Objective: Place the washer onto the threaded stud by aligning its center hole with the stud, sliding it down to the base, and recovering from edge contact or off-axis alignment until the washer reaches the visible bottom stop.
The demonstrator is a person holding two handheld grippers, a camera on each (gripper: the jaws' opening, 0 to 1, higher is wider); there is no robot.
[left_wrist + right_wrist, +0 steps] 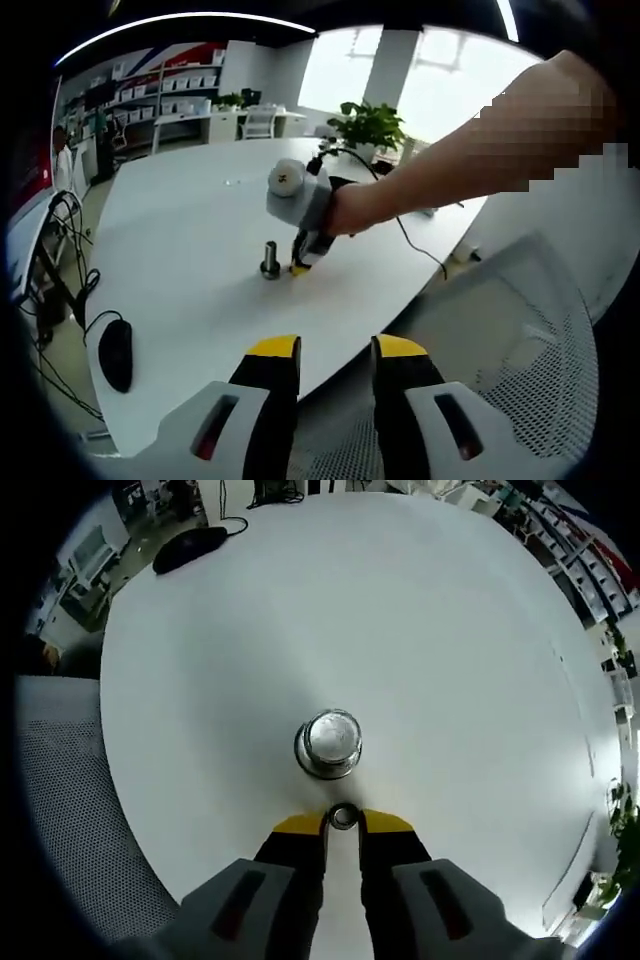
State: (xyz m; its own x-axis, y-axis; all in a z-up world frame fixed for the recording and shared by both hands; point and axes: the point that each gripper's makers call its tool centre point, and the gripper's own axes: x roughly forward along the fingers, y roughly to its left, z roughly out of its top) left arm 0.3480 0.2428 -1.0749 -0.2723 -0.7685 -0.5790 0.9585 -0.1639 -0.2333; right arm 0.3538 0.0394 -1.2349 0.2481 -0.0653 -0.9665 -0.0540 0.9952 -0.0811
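A short metal threaded stud (pixel 270 258) stands upright on the white table (pixel 190 230). In the right gripper view I look almost straight down on its shiny top (pixel 329 743). My right gripper (pixel 342 820) is shut on a small metal washer (pixel 342 816), pinched between the yellow fingertips just beside the stud, on its near side. From the left gripper view that same gripper (pixel 300 262) hangs tip-down right of the stud, held by a person's hand. My left gripper (pixel 337 350) is held back at the table's near edge, open, with nothing between its fingers.
A black computer mouse (pixel 115 352) with its cable lies at the table's left edge, also in the right gripper view (pixel 190 546). A white mesh chair (pixel 530 350) stands to the right. A black cable (pixel 420 245) trails over the table. Shelves and a plant (pixel 368 125) stand beyond.
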